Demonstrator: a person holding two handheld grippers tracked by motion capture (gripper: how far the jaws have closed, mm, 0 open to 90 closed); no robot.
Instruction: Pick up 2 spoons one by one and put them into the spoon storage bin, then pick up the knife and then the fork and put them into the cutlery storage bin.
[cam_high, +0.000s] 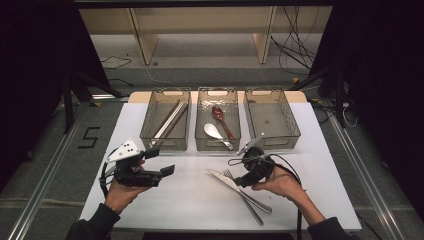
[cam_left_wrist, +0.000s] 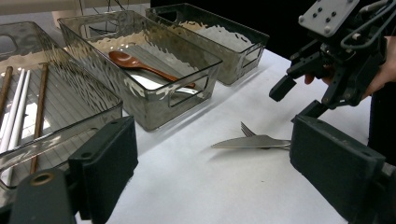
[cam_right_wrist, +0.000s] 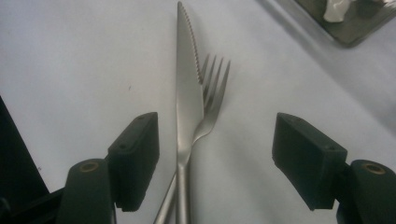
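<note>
- On the person's side of the room, a white rectangular table (cam_high: 150, 200) carries everything listed.
- Along its far edge, three clear smoky plastic bins stand side by side: the left bin (cam_high: 165, 121) holds pale and brown chopsticks (cam_high: 169, 121); the middle bin (cam_high: 217, 125) holds a reddish-brown wooden spoon (cam_high: 220, 117) and a white ceramic spoon (cam_high: 215, 133); the right bin (cam_high: 271, 119) has nothing visible inside.
- Left gripper (cam_high: 163, 162), black with a grey three-cornered plate, is held in the left hand (cam_high: 120, 192) over the near left of the table; jaws spread wide, nothing between them, pointing toward the cutlery.
- Right gripper (cam_right_wrist: 215, 158), black with a trailing cable, is held in the right hand (cam_high: 285, 184) just above the cutlery; jaws stand well apart on either side of the two handles, pads clear of the metal.
- Silver steel table knife (cam_right_wrist: 188, 93), serrated, lies flat on the table in front of the middle bin, blade toward the left gripper.
- Silver steel fork (cam_right_wrist: 212, 88) lies beside the knife, its neck running under the knife's handle, tines just beside the blade.
</note>
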